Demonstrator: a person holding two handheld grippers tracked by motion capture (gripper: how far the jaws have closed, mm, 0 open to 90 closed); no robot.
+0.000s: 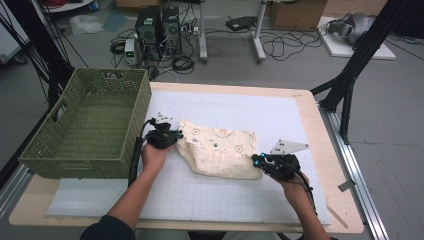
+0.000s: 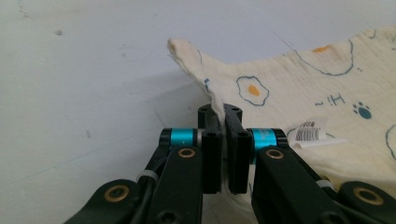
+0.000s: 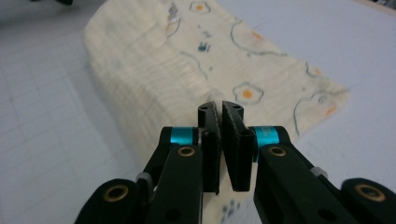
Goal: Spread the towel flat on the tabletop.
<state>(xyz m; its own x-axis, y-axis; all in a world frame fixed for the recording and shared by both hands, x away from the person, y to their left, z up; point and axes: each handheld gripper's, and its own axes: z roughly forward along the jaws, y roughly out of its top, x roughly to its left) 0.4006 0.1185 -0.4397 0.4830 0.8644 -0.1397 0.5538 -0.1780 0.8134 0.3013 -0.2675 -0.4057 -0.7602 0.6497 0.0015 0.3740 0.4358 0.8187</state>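
On the cream cloth (image 2: 299, 88) there is a small white label (image 2: 312, 133) with a black barcode, seen in the left gripper view; its lines and any digits are too small to read. Near a blue paw print, the cloth has small blue printed marks (image 2: 329, 100) that look like letters, but I cannot read them. No other text is legible.

We see the green basket (image 1: 87, 125) walling off the table's left side, just beside the left gripper (image 1: 176, 136). Bare white mat (image 1: 210, 195) lies open in front of the cloth (image 1: 220, 150) and beyond it; the right gripper (image 1: 257, 161) has bare mat to its right
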